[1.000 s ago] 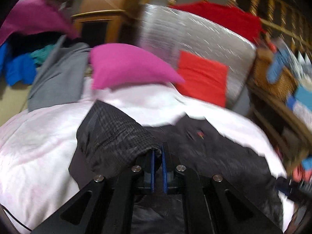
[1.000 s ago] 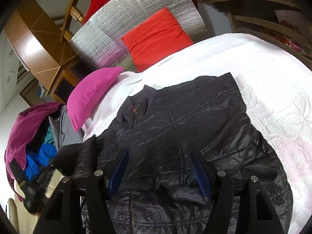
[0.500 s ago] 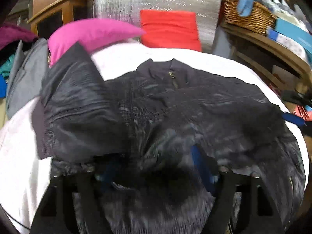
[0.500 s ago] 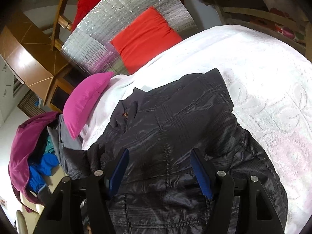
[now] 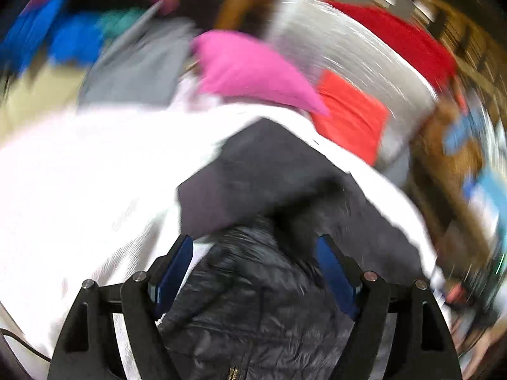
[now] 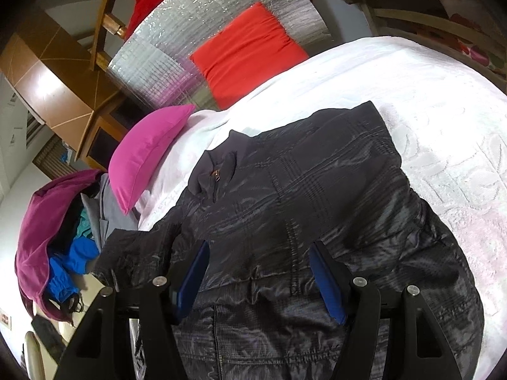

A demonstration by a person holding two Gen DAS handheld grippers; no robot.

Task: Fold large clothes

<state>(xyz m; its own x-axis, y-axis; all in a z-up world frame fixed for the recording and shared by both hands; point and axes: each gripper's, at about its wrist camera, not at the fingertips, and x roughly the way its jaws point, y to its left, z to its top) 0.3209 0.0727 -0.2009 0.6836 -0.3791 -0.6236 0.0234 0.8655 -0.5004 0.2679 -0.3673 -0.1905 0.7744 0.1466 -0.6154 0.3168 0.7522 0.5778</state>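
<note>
A dark shiny jacket (image 6: 310, 196) lies spread on the white bedspread (image 6: 443, 101), collar and zipper toward the pillows. Its left sleeve is folded in over the body, seen in the blurred left wrist view as a dark flap (image 5: 253, 174). My left gripper (image 5: 253, 247) is open and empty, just above the jacket's left side. My right gripper (image 6: 259, 253) is open and empty, hovering over the jacket's lower middle.
A pink pillow (image 6: 149, 148) and a red pillow (image 6: 247, 53) lie at the bed's head against a silver panel (image 6: 202, 25). A heap of purple, blue and grey clothes (image 6: 63, 221) sits left of the bed. Wooden shelves (image 5: 453, 145) stand on the right.
My left gripper opened and let go of the sleeve, which now lies folded over the jacket, then swung back to the left. My right gripper stayed open and shifted only slightly.
</note>
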